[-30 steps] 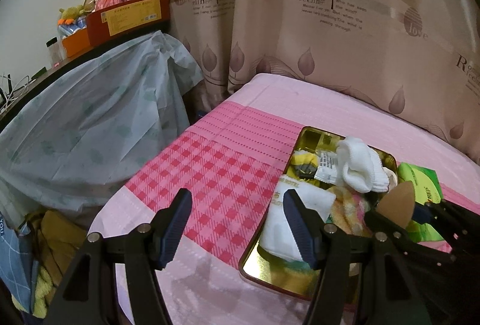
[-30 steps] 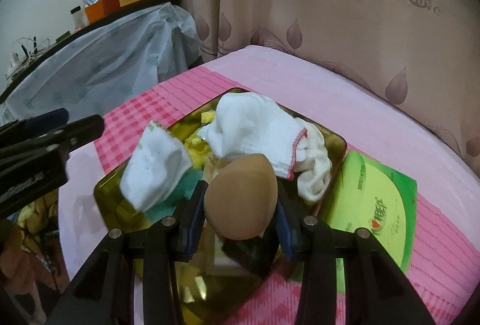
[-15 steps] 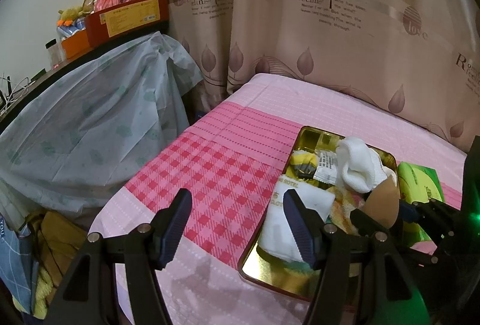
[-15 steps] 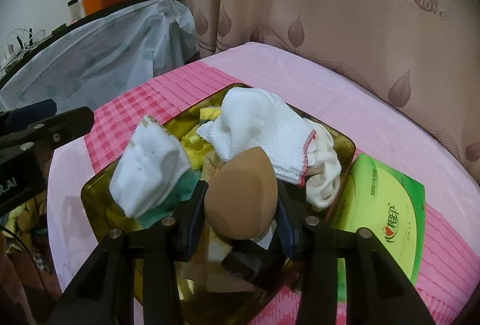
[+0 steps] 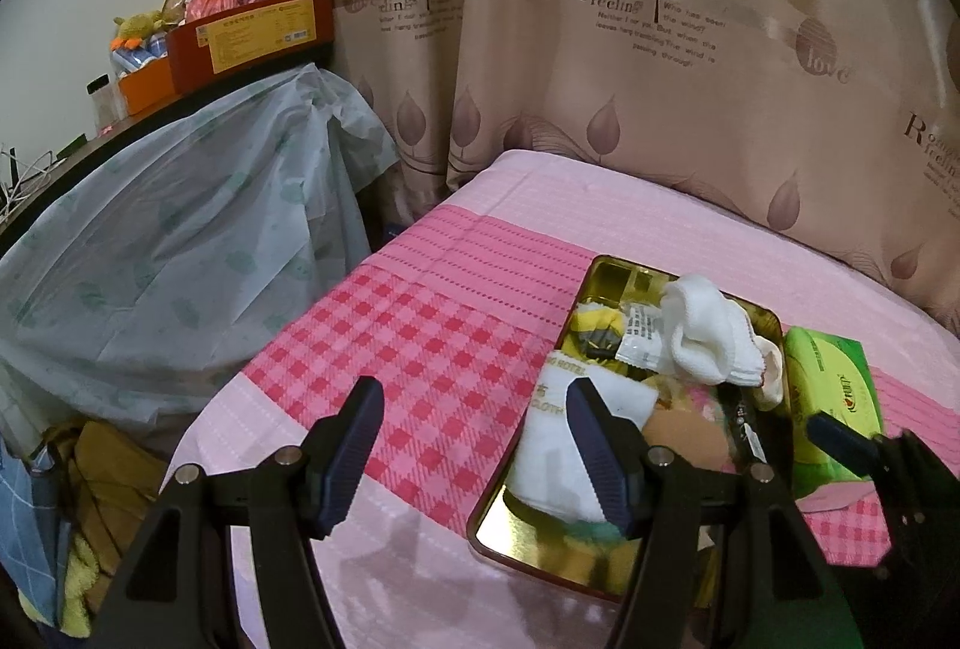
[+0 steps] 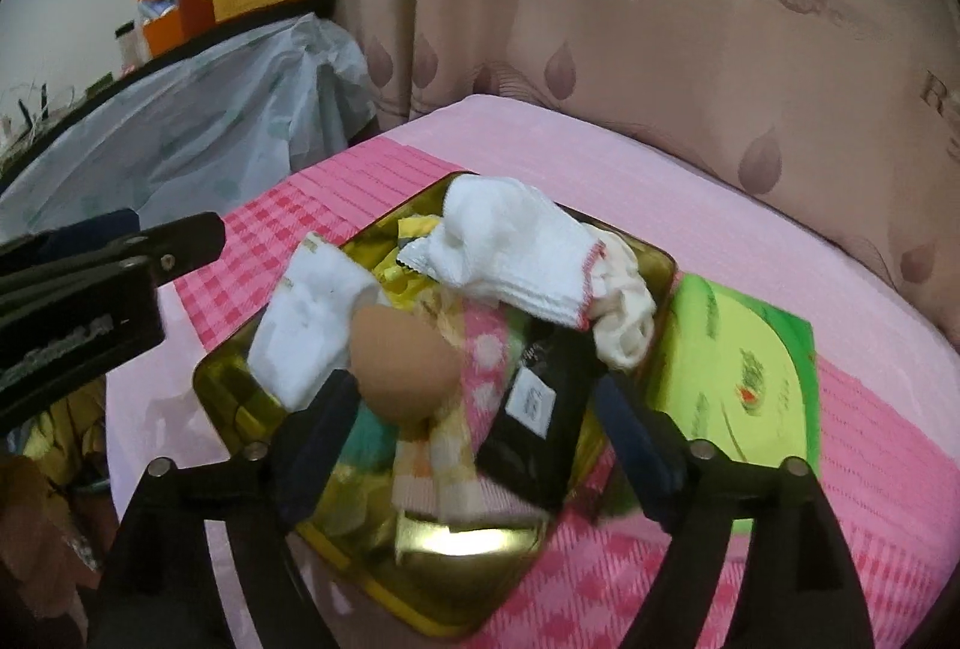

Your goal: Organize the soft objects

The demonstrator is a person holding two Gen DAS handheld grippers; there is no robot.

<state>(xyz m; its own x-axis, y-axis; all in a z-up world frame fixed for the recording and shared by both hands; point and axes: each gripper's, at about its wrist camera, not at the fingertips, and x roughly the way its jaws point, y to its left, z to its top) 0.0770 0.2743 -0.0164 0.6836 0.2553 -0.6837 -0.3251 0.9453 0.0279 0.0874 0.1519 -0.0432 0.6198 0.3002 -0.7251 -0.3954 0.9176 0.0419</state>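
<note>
A gold tin (image 6: 223, 374) on the pink bedspread holds a white sock (image 6: 510, 241), a folded white cloth (image 6: 312, 313), a black packet (image 6: 540, 409) and other soft pieces. My right gripper (image 6: 480, 427) hangs over the tin's near end, its jaws opening. The tan egg-shaped sponge (image 6: 402, 367) lies in the tin against the left finger, free of the right one. In the left wrist view my left gripper (image 5: 477, 445) stands open with nothing in it, over the bedspread just left of the tin (image 5: 516, 541). The sponge (image 5: 684, 433) shows behind its right finger.
A green packet (image 6: 744, 367) lies on the bed right of the tin. A leaf-print curtain (image 5: 600, 79) hangs behind the bed. A plastic-covered piece of furniture (image 5: 180, 253) with boxes on top stands at the left. Clothes (image 5: 90, 499) lie on the floor below it.
My right gripper's jaws have spread and let go of the tan sponge, which has dropped into the tin beside the left finger. The left gripper has not moved.
</note>
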